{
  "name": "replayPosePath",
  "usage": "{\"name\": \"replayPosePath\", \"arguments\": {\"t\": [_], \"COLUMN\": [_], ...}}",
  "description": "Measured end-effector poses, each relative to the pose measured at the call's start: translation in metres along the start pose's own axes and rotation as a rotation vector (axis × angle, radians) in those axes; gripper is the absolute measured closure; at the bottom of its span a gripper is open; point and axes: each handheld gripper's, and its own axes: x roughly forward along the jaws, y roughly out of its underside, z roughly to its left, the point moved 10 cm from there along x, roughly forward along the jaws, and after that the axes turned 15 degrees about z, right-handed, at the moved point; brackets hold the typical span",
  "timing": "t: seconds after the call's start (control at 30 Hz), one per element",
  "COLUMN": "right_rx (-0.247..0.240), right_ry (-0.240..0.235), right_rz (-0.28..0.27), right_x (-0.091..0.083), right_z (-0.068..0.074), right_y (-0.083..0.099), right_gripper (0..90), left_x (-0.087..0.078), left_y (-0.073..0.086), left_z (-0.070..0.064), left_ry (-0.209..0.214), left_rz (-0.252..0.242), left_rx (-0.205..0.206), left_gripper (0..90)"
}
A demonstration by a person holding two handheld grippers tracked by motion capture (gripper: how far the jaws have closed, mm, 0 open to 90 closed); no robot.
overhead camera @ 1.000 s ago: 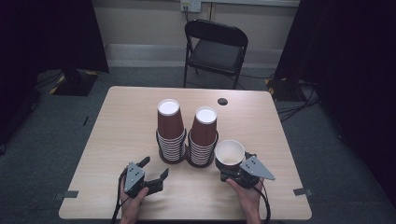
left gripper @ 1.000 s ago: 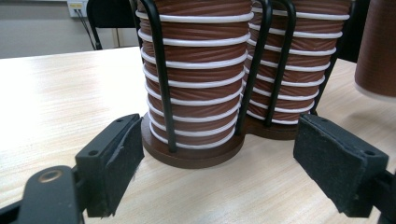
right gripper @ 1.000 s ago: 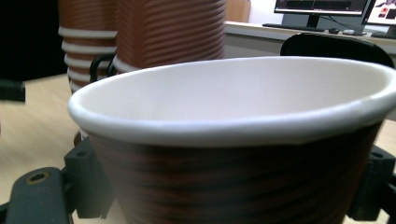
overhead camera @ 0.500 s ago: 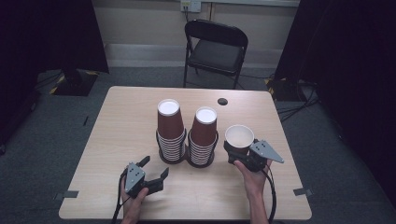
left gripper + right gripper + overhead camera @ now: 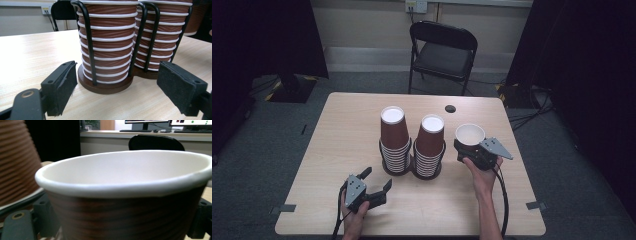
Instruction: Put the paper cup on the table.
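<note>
Two stacks of upturned brown paper cups stand mid-table in black wire holders: the left stack [image 5: 394, 137] and the right stack [image 5: 430, 143]. My right gripper [image 5: 468, 148] is shut on a single brown cup [image 5: 470, 134], mouth up and lifted above the table to the right of the stacks. In the right gripper view that cup [image 5: 125, 195] sits right before the lens, white inside. My left gripper [image 5: 376, 180] rests low near the front edge, open, its pads [image 5: 61, 85] apart in front of the left stack [image 5: 107, 50]. Nothing lies between them.
The wooden table [image 5: 337, 135] carries a small black disc [image 5: 450, 108] near its far edge. A black folding chair [image 5: 441, 52] stands behind the table. Dark curtains hang at both sides.
My right gripper has risen and moved away from the person with the cup held in it. The left gripper has stayed where it was, open.
</note>
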Motion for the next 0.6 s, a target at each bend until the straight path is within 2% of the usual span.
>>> {"name": "replayPosePath", "arguments": {"t": [0.17, 0.23, 0.37, 0.5, 0.6], "right_rx": [0.014, 0.026, 0.049, 0.061, 0.064], "right_ry": [-0.006, -0.002, -0.001, -0.003, -0.003], "right_rz": [0.018, 0.019, 0.049, 0.084, 0.087], "right_x": [0.013, 0.018, 0.029, 0.039, 0.044], "right_z": [-0.007, -0.010, -0.015, -0.020, -0.022], "right_y": [0.001, 0.003, 0.012, 0.022, 0.026], "right_gripper": [10.4, 10.4, 10.3, 10.3, 10.2], "left_x": [0.000, 0.000, -0.001, -0.002, -0.002], "left_y": [0.000, 0.000, -0.001, 0.000, -0.001], "left_z": [0.000, 0.000, 0.000, -0.001, -0.001], "left_ry": [-0.006, 0.005, 0.012, -0.001, -0.002], "left_rz": [-0.002, -0.008, -0.017, -0.016, -0.018], "left_rx": [0.008, -0.005, -0.013, 0.004, 0.003], "left_gripper": [16.3, 16.4, 16.5, 16.6, 16.6]}}
